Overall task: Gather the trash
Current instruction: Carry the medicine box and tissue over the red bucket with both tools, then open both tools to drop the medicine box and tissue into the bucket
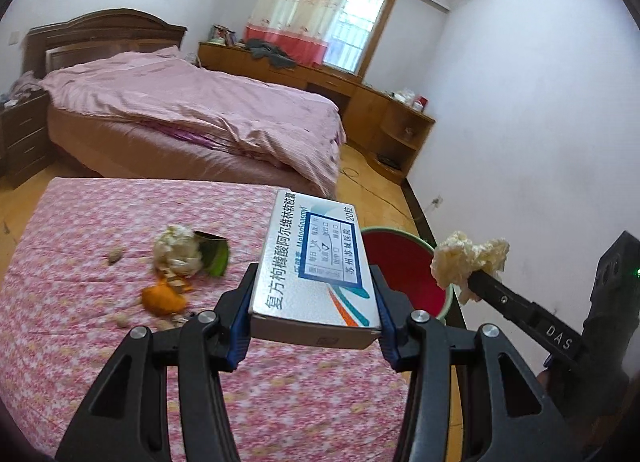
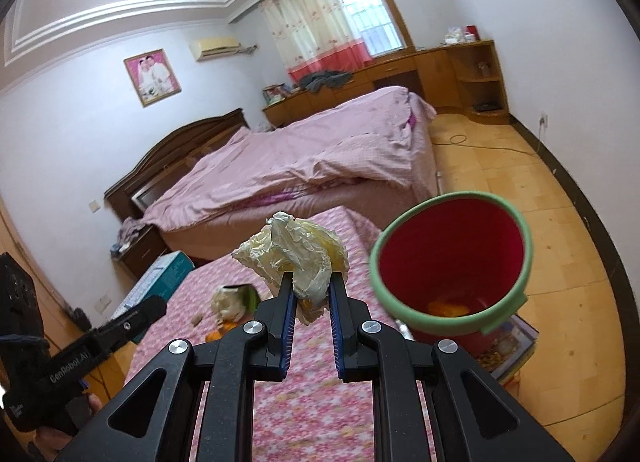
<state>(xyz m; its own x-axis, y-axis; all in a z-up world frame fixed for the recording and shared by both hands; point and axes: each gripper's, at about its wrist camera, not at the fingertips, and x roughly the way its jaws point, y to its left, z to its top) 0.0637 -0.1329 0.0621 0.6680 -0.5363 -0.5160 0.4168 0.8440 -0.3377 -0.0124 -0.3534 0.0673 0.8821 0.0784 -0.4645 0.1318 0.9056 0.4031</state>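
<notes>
Two claws above a bench [image 1: 80, 342] covered with pink floral cloth, with the red bin [image 2: 448, 262] as landmark. The left claw [image 1: 314, 294] holds a silver-and-blue medicine box [image 1: 316, 262] across its width, the blue pads pressed against both long sides; the box sits lifted above the cloth, just left of the bin. The right claw [image 2: 310, 290] is nearly closed on a crumpled pale-yellow paper wad [image 2: 292, 258], which bulges above the fingertips; seen from the left wrist view, the wad [image 1: 468, 258] hangs beside the bin's green rim [image 1: 400, 229], on its right side. The bin stands off the bench edge, its mouth tilted toward the cameras, with orange scraps [image 2: 448, 308] lying at its bottom. Further left of the bin, trash stays on the cloth: a second crumpled white wad [image 1: 178, 252], touching a green leaf-like scrap [image 1: 214, 258], an orange peel [image 1: 162, 298] just nearer the camera, and small brown nut shells [image 1: 115, 256] scattered around. Beyond the bench, well apart from the bin, stands a bed [image 1: 192, 109] with a pink cover.
</notes>
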